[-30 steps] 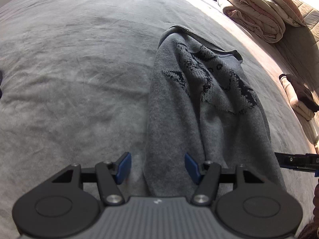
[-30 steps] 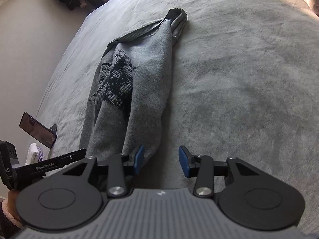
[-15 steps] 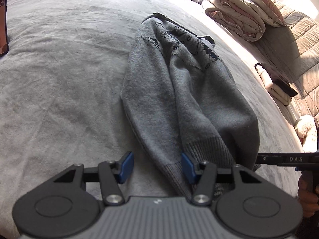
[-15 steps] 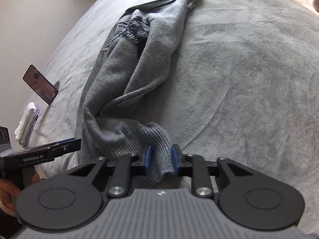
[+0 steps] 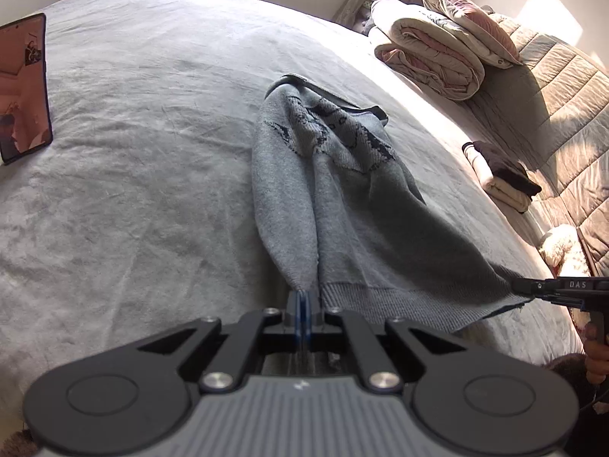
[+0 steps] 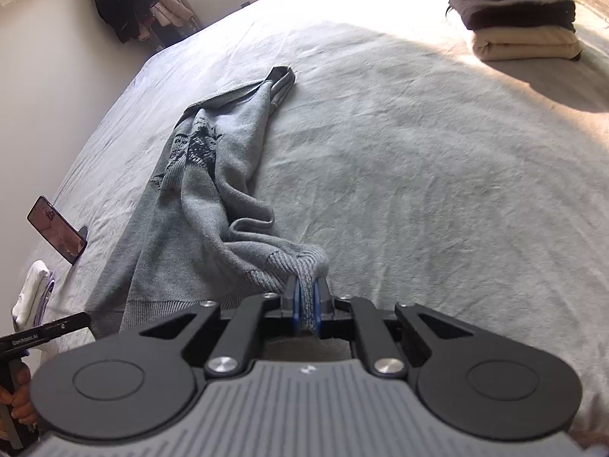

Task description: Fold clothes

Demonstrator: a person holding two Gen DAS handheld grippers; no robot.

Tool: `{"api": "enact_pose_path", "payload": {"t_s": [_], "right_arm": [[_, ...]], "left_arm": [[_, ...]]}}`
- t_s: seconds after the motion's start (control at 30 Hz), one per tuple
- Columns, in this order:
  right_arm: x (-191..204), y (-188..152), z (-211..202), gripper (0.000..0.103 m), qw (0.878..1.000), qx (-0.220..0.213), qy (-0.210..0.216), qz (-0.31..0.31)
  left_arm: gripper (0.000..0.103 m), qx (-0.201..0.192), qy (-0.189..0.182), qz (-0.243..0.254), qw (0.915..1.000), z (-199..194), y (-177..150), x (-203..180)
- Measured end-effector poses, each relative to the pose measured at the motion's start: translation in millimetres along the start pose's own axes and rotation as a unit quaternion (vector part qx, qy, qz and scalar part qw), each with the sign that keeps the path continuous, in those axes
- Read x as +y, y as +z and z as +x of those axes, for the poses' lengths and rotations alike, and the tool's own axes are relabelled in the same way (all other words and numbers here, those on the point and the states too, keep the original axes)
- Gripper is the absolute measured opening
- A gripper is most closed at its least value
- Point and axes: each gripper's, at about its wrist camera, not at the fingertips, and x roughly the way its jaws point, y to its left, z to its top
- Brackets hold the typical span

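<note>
Sweater hem pinched at both corners, stretched over bed

Left wrist view: left gripper [image 5: 303,310] clamped tight, blue pads together on the near edge of the grey sweater [image 5: 342,198], at one end of the ribbed hem. Sweater lies lengthwise on the grey bedspread [image 5: 133,171], collar at the far end, dark knit pattern facing up, body bunched into long ridges. Right gripper [image 5: 523,287] shows at the frame's right edge, its tip on the other hem corner; hem looks pulled taut between the two. Likely reason for the two-corner hold: spread the bottom edge wide so the body flattens before a fold. Phone [image 5: 23,87] propped at left, rolled duvets [image 5: 430,57] and a small folded stack [image 5: 498,179] at the far right.

Right wrist view: right gripper [image 6: 307,304] nearly closed, thick ribbed fabric sandwiched between the pads, so a small gap remains. Sweater [image 6: 198,198] trails away to the upper left, twisted and creased near the grip, not flat. Left gripper's side bar [image 6: 45,329] sits low left, held by a hand [image 6: 17,400]. Folded clothes [image 6: 521,30] rest far off in the sunlit patch, probably the done pile. Sweater itself isn't folded as it lies.
</note>
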Motion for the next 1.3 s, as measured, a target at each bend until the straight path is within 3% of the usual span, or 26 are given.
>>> {"api": "enact_pose_path", "payload": {"t_s": [0.2, 0.5, 0.63, 0.67, 0.7, 0.73, 0.77, 0.83, 0.87, 1.1, 1.3], "right_arm": [[-15, -9, -24, 0.008, 1.0, -0.004, -0.022, 0.0], [-21, -18, 3, 0.009, 0.995, 0.065, -0.061, -0.036], [-25, -14, 12, 0.013, 0.995, 0.086, -0.043, -0.032], [-27, -11, 13, 0.013, 0.995, 0.091, -0.039, -0.029], [-27, -8, 13, 0.017, 0.995, 0.093, -0.034, -0.027], [-27, -5, 13, 0.018, 0.995, 0.095, -0.029, -0.026], [-28, -1, 13, 0.019, 0.995, 0.097, -0.024, -0.024], [-28, 8, 14, 0.045, 0.995, 0.094, -0.011, -0.015], [-26, 13, 15, 0.049, 0.996, 0.087, -0.009, -0.015], [-21, 53, 38, 0.05, 0.998, 0.066, 0.005, 0.008], [-18, 86, 75, 0.05, 0.998, 0.056, 0.018, 0.032]], "left_arm": [[0.002, 0.003, 0.022, 0.014, 0.9996, -18, -1, 7], [0.002, 0.067, 0.064, 0.026, 0.9954, 18, -20, 27], [0.004, 0.078, 0.06, 0.022, 0.9949, 22, -16, 35], [0.007, 0.079, 0.062, 0.022, 0.9947, 22, -14, 36], [0.025, 0.079, 0.066, 0.021, 0.9945, 22, -12, 38], [0.05, 0.074, 0.07, 0.017, 0.9946, 21, -9, 39], [0.057, 0.066, 0.071, 0.014, 0.9952, 19, -5, 41], [0.058, 0.051, 0.065, 0.009, 0.9965, 19, 5, 41], [0.058, 0.048, 0.062, 0.004, 0.9969, 20, 10, 40], [0.058, 0.012, 0.008, -0.017, 0.9998, 49, 58, 16], [0.056, 0.006, -0.03, -0.002, 0.9995, 100, 85, -19]]}}
